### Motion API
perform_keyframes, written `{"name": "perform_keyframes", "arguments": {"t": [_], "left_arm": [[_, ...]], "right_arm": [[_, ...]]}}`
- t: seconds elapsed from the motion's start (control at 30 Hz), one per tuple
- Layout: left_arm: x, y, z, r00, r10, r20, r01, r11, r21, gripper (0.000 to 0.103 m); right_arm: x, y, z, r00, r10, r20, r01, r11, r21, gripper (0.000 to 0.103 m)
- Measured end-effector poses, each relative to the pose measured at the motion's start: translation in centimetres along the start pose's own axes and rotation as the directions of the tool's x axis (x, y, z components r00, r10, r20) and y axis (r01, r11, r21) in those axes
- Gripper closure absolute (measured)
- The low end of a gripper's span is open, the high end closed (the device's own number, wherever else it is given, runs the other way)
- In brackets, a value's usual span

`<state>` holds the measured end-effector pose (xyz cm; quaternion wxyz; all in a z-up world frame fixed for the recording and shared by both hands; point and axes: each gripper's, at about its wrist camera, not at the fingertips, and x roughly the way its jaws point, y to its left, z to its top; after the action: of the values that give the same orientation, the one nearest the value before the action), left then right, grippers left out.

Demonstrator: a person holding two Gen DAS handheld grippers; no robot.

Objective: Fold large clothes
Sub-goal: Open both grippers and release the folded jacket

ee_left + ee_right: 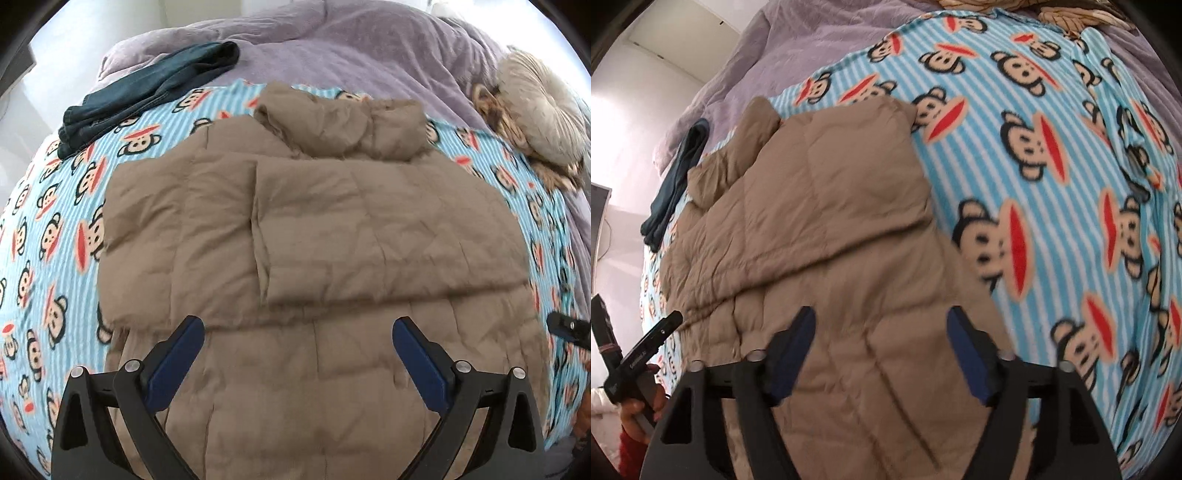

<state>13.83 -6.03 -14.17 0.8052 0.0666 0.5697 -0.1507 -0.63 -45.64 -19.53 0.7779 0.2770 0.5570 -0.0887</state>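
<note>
Jacket (314,229): tan, puffy, flat on the blanket, both sleeves folded in across its body, hood (343,125) at the far end.
Blanket (48,229): blue-striped with monkey faces, spread over the bed beneath the jacket.
Left gripper (298,328): above the jacket's near hem, fingers (177,362) spread wide, released, nothing between them.
Right gripper (881,321): over the jacket's near right part, fingers (971,358) apart, released, clear of the cloth.
Jeans (147,92): dark, folded, far left on the bed.
Quilt (351,44): purple, bunched along the far side.
Pillow (543,110): far right.
</note>
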Motion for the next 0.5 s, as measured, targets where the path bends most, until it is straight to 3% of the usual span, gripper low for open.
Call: {"name": "perform_keyframes", "arguments": {"t": [0.3,0.37,0.4,0.5], "left_arm": [[-2.8,0.2,-4.1,0.999,0.000,-0.042,0.000,1.000,-0.007,0.001],[-3.3,0.3,-4.9,0.999,-0.006,-0.049,0.006,1.000,-0.009,0.001],[-3.4,0.4,-5.2,0.999,-0.008,-0.052,0.008,1.000,-0.010,0.001],[-3.9,0.5,-6.4,0.997,-0.018,-0.070,0.017,1.000,-0.008,0.001]], "right_arm": [[-0.8,2.0,-4.2,0.999,-0.002,-0.041,0.001,0.999,-0.035,0.018],[-1.0,2.5,-5.1,0.999,0.001,-0.047,-0.003,0.999,-0.041,0.012],[-1.2,2.6,-5.5,0.999,0.005,-0.043,-0.007,0.999,-0.041,0.000],[-1.9,3.1,-6.6,1.000,0.019,-0.019,-0.020,0.999,-0.047,0.000]]}}
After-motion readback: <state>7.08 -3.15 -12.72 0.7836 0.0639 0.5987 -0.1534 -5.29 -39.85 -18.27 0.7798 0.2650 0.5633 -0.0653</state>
